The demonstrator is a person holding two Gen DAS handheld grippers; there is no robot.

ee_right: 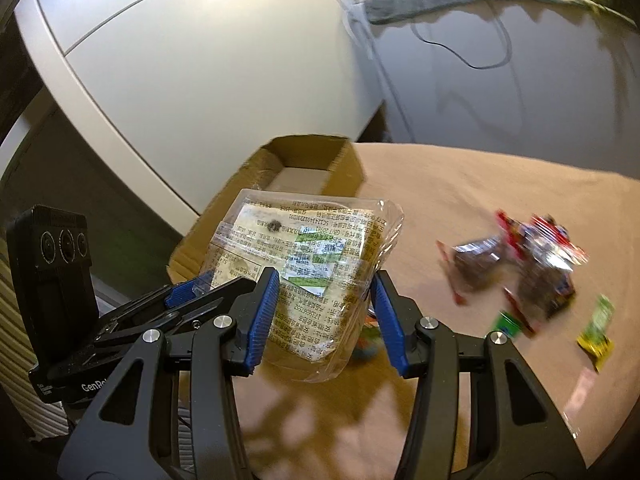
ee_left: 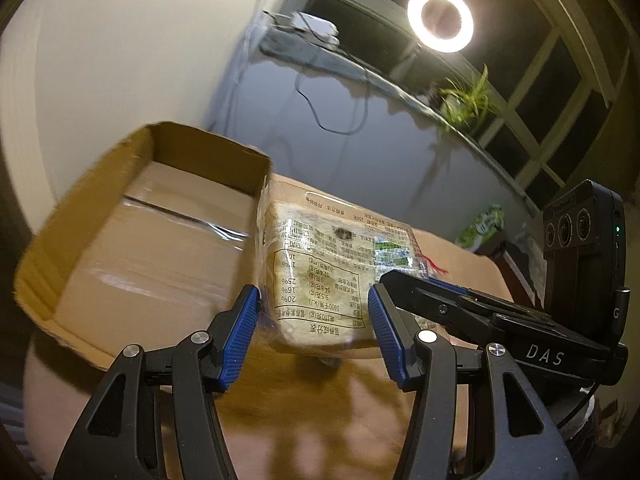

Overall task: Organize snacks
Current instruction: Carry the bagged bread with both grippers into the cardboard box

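Clear plastic bag of sliced white bread [ee_left: 320,276], printed side up, held above the tan tabletop [ee_left: 320,392] between both claws. Left gripper [ee_left: 312,332] with blue pads against the bag's near end, clamped on it by appearance; right gripper [ee_right: 324,316] likewise closed on the bag's near edge, film bulging between the pads. Long axis of bag running away from both claws, far end pointing toward the open brown cardboard box [ee_left: 144,216], which lies just left of the bag in the left view and directly behind it in the right view [ee_right: 308,164]. Box interior showing only a taped bottom seam. Judged next move: a short carry forward and left over the box wall; left claw nearer the box.

Legible writing: Chinese nutrition table on the bag with "1600", "20%", "16%", "25%"; "DAS" on the right gripper body seen from the left; "GenRo…" partly visible on the left gripper body.

Remaining snacks: blurred red-and-silver foil packets [ee_right: 520,264] and small green-yellow sachets [ee_right: 596,332], well right of the bag.
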